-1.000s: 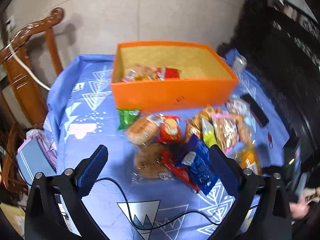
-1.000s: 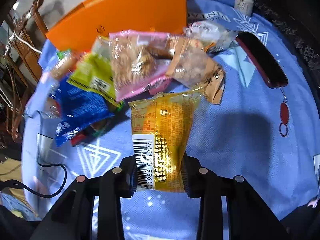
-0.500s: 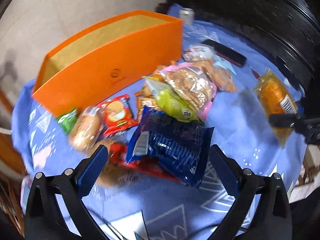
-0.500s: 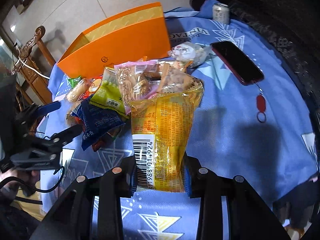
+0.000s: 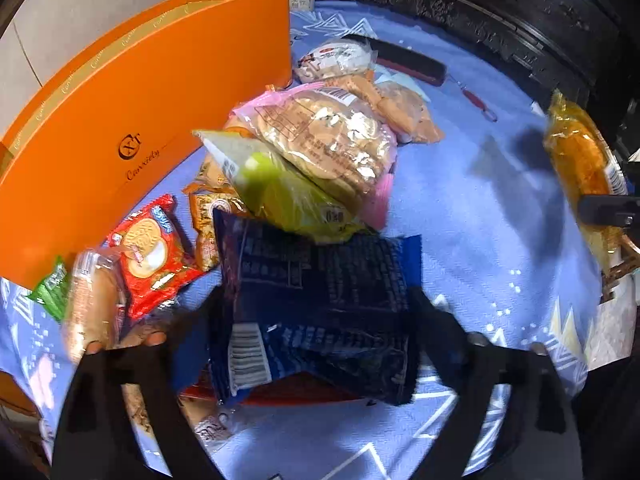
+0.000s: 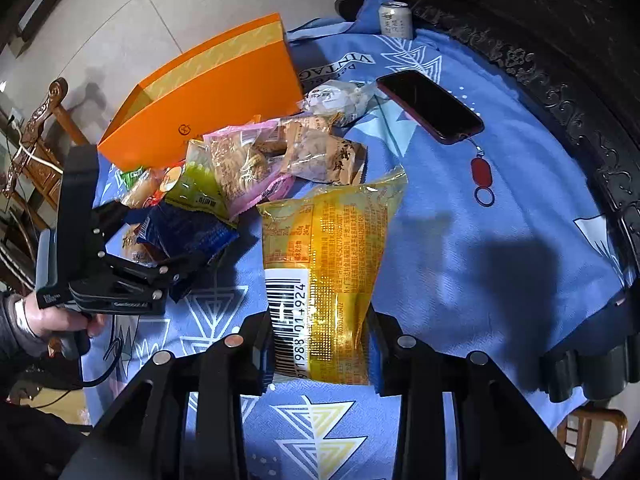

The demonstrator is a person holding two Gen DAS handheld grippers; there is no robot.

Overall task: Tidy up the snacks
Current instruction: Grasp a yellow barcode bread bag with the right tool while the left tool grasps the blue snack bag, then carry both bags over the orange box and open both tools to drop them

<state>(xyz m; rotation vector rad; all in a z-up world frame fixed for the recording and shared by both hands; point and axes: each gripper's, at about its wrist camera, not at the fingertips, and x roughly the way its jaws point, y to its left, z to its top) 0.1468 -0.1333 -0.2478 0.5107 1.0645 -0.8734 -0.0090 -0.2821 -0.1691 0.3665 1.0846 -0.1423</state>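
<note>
The orange box [image 6: 208, 92], printed "Carrioly" or similar, stands beyond both tongs; most snacks remain piled before it, so sorting looks barely begun. The right gripper [image 6: 320, 344] pinches the yellow packet [image 6: 324, 248], its barcode reading partly "1988 01+924". The left gripper [image 5: 316, 320] has just been closing around the dark blue packet [image 5: 320, 280]; whether its pads press yet I cannot tell

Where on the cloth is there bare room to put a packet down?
Bare cloth lies right of the snack pile, below the phone and its red tag. Between the orange box and the left gripper it is crowded.
</note>
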